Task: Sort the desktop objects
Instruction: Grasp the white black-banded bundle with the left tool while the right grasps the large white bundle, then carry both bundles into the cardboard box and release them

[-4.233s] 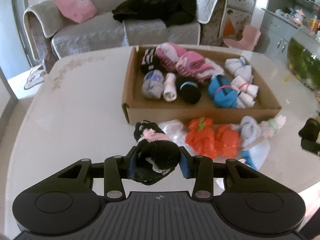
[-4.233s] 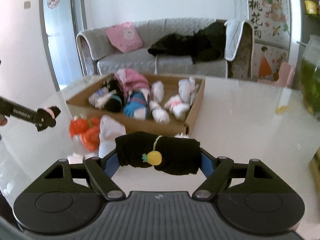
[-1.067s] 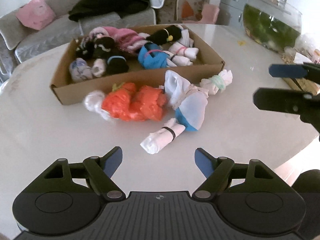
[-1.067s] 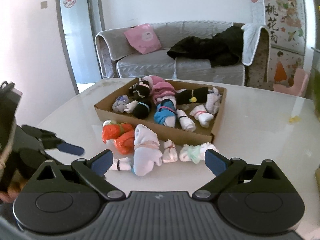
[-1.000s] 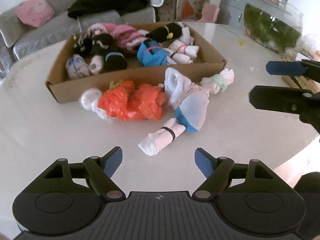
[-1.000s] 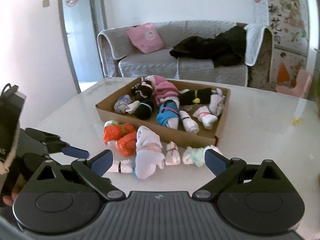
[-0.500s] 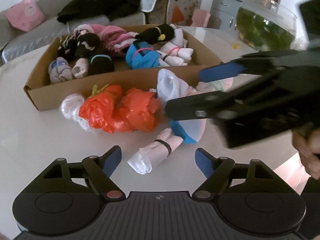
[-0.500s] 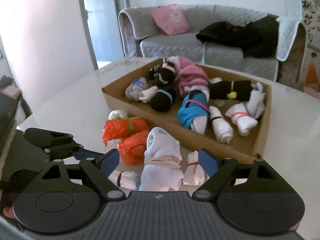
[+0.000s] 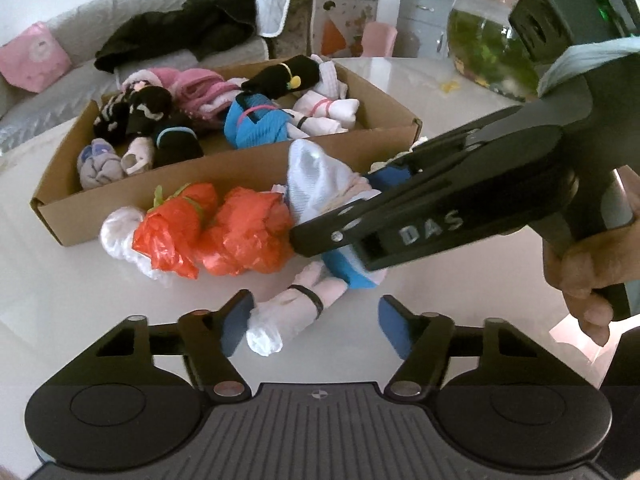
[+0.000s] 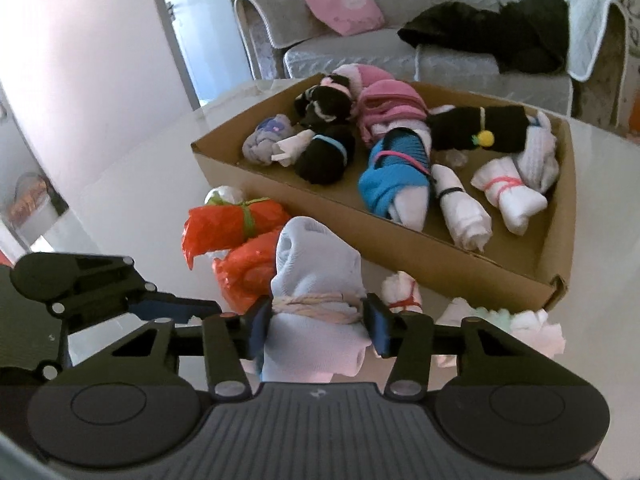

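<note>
the pale blue sock bundle (image 10: 316,280) stands on the table (image 10: 132,184) just outside the near wall of the cardboard box (image 10: 440,256), long axis pointing up and away toward the box, its tied waist pinched crosswise by the right gripper (image 10: 316,322), whose jaws have just been closing. nearer the table edge, the small white roll (image 9: 296,308) lies slantwise between the half-spread, just-narrowed jaws of the left gripper (image 9: 314,324), apparently not yet squeezed.

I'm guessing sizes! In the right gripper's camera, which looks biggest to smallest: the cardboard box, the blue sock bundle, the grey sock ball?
1. cardboard box
2. blue sock bundle
3. grey sock ball, though it lies farther from the camera.
</note>
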A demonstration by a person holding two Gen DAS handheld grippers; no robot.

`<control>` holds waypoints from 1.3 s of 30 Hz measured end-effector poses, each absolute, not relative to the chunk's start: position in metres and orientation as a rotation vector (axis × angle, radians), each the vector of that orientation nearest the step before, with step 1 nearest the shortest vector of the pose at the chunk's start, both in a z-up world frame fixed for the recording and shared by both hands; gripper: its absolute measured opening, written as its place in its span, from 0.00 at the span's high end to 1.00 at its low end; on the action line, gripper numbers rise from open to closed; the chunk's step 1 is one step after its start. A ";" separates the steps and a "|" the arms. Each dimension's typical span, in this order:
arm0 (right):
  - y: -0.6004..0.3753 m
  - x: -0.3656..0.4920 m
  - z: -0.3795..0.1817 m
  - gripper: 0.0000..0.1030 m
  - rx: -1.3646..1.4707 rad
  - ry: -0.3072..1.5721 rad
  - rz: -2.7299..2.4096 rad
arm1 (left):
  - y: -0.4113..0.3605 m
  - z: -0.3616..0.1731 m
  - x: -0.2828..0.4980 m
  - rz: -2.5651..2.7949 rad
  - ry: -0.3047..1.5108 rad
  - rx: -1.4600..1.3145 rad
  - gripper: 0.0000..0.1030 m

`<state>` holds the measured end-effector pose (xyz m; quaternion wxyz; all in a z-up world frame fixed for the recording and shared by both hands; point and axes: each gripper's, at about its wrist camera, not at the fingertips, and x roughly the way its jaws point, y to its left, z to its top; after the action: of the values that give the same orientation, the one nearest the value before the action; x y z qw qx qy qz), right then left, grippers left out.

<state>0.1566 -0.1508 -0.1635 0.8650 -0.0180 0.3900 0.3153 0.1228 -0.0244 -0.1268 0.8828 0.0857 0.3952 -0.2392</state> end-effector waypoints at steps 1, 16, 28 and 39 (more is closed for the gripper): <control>-0.153 0.155 -0.164 0.56 -0.033 0.819 0.662 | -0.024 -0.126 0.123 -0.498 0.822 0.176 0.36; -0.185 0.129 -0.155 0.56 0.029 0.795 0.630 | -0.022 -0.121 0.117 -0.468 0.836 0.194 0.69; -0.210 0.120 -0.127 0.56 0.056 0.736 0.594 | -0.002 -0.079 0.089 -0.434 0.783 0.164 0.70; -0.234 0.137 -0.071 0.56 0.036 0.625 0.538 | 0.027 -0.006 0.104 -0.336 0.671 0.147 0.70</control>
<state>0.1375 -0.2342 -0.0712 0.9160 0.0177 0.3038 0.2613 0.1043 0.0270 -0.0057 0.9278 0.0720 0.3274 -0.1639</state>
